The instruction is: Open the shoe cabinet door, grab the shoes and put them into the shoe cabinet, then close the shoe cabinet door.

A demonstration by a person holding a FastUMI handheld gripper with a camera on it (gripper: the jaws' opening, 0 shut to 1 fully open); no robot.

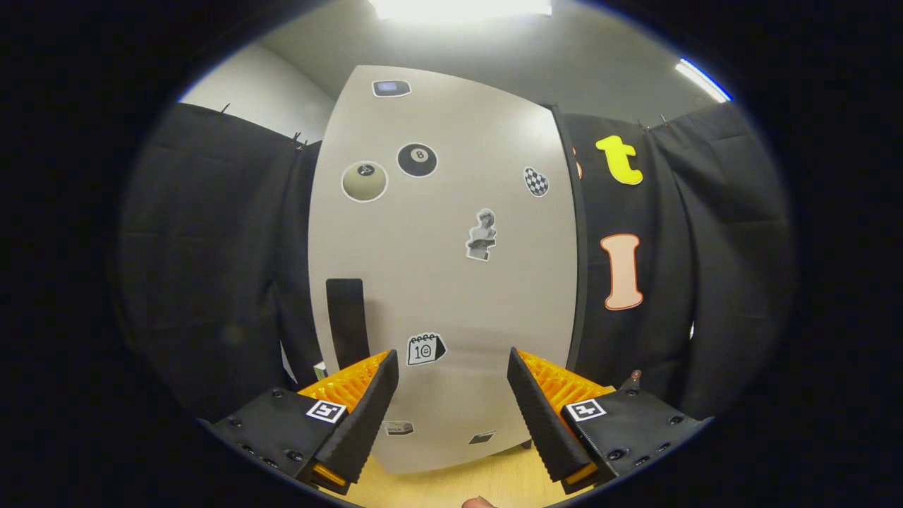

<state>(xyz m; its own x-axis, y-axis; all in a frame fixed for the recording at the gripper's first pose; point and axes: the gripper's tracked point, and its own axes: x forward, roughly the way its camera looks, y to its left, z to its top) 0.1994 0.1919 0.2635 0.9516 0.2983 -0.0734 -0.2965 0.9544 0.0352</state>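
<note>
A tall pale grey shoe cabinet door (pixel 437 282) stands shut straight ahead of me, dotted with stickers. A dark vertical handle strip (pixel 346 321) sits low on the door's left side, just beyond my left fingertip. My gripper (pixel 453 363) is open, its fingers spread wide with nothing between them, a short way in front of the door's lower part.
Black cloth (pixel 219 268) hangs on both sides of the cabinet. A light wooden floor (pixel 487 480) lies below the door and between my fingers. A bit of a finger (pixel 480 502) shows at the very bottom. Ceiling lamps (pixel 458 7) shine overhead.
</note>
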